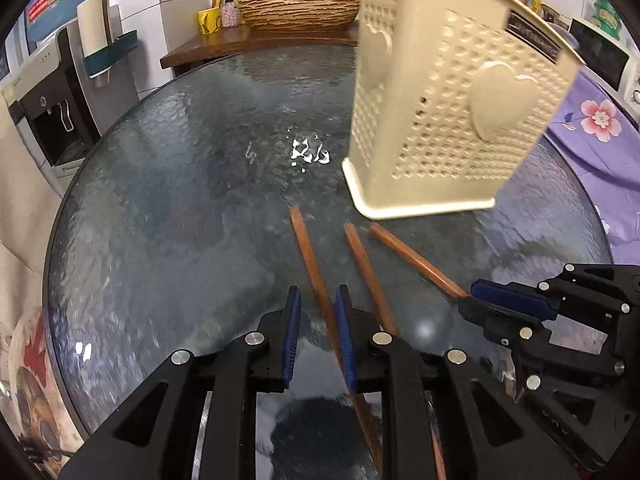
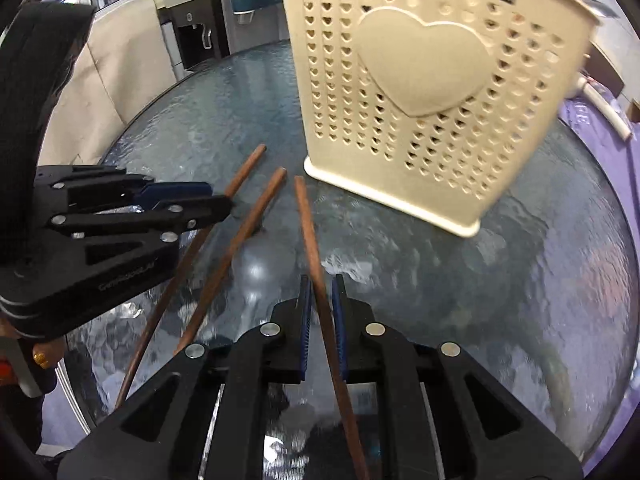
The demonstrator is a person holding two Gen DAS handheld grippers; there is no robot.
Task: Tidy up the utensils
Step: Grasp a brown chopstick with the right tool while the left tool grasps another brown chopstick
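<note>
Pick-up step: we straddle a chopstick (image 2: 310,240) near the holder (image 2: 432,92) with the right gripper (image 2: 320,292), parted; left gripper (image 1: 318,304) likewise; next, close.

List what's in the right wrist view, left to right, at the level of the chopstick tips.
Left gripper → leftmost chopstick → middle chopstick → chopstick between the right gripper's fingers → cream utensil holder.
</note>
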